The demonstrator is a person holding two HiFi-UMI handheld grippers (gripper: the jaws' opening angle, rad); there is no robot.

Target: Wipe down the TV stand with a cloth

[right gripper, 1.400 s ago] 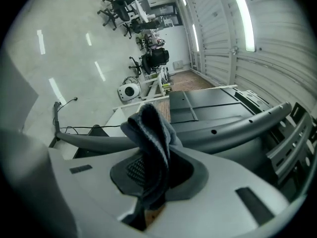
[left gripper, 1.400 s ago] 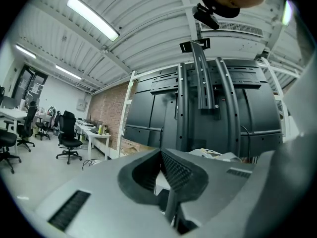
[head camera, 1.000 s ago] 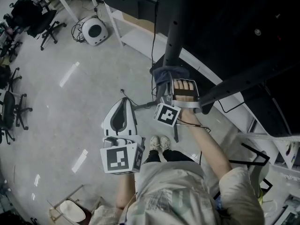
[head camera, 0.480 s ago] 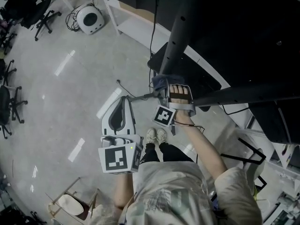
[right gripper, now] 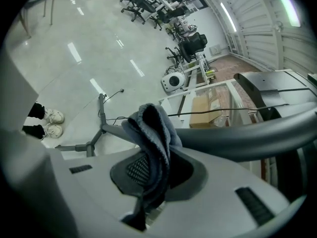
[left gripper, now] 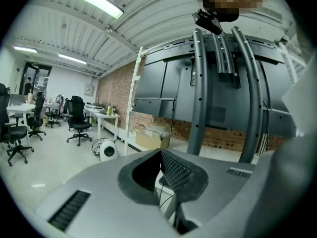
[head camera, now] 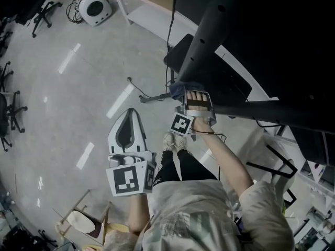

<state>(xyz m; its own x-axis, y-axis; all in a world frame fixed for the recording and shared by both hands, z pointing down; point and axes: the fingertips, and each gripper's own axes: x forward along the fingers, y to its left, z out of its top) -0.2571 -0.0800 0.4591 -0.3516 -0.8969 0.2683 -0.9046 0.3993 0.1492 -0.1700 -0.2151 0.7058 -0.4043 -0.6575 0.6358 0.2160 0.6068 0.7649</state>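
The TV stand is dark metal; in the head view its pole [head camera: 209, 33] runs up to a black TV [head camera: 282, 41] and a crossbar [head camera: 261, 109] runs right. My right gripper [head camera: 189, 94] is shut on a dark blue cloth [head camera: 180, 89], pressed where pole and crossbar meet. In the right gripper view the cloth [right gripper: 153, 130] bunches out of the jaws against the crossbar [right gripper: 237, 138]. My left gripper [head camera: 129, 120] hangs over the floor, away from the stand, jaws together and holding nothing. Its own view looks at the stand's uprights [left gripper: 200, 98].
A cable [head camera: 146, 95] trails over the grey floor by a low leg of the stand. A white round device [head camera: 94, 7] and a white shelf frame [head camera: 152, 14] stand farther back. Office chairs [head camera: 10, 114] line the left. The person's shoes [head camera: 172, 140] are just below the right gripper.
The head view has drifted, so the stand and TV sit lower left in frame. The right gripper keeps the cloth against the stand's joint. The left gripper barely moved.
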